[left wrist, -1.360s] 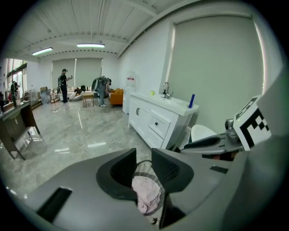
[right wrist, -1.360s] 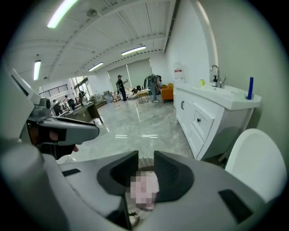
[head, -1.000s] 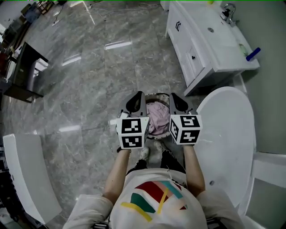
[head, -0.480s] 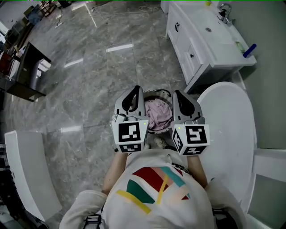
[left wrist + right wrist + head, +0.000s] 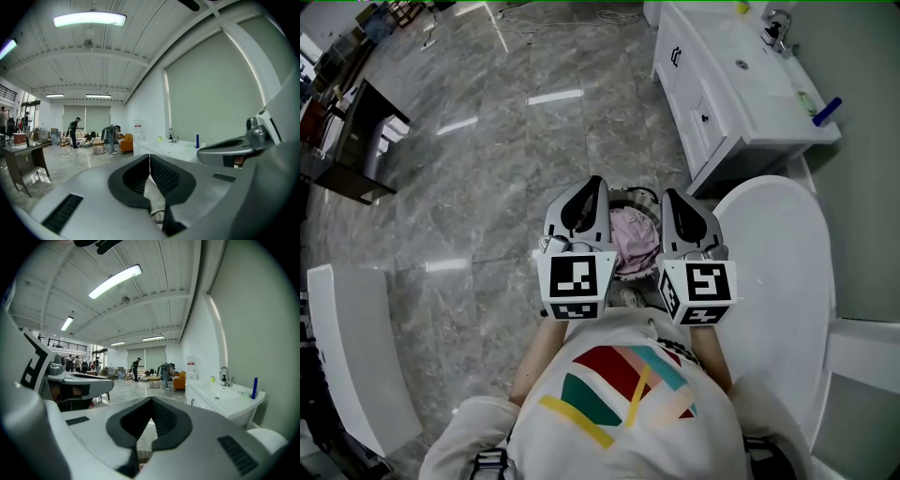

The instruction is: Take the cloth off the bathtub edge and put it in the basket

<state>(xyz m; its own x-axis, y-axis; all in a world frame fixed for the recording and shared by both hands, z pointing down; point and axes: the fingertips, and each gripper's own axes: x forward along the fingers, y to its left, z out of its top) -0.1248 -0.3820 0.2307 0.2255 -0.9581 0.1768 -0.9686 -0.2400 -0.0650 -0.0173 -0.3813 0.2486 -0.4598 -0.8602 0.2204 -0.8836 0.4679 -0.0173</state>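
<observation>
A pink cloth (image 5: 633, 239) lies bunched inside a round basket (image 5: 627, 195) on the grey floor, just left of the white bathtub (image 5: 783, 272). Both grippers hover above the basket, side by side, pointing away from me and almost level. The left gripper (image 5: 592, 187) is over the basket's left rim and the right gripper (image 5: 668, 197) over its right rim. In the left gripper view the left gripper (image 5: 149, 158) has its jaws shut with nothing between them. The right gripper (image 5: 151, 401) shows the same in its own view. Neither touches the cloth.
A white vanity (image 5: 741, 84) with a faucet (image 5: 778, 23) and a blue bottle (image 5: 827, 106) stands beyond the tub. A dark table (image 5: 356, 141) stands far left, a white slab (image 5: 347, 356) near left. Several people stand far across the hall (image 5: 75, 131).
Both grippers have risen and drawn back toward my body, side by side, mostly in the first half second. The cloth stays in the basket.
</observation>
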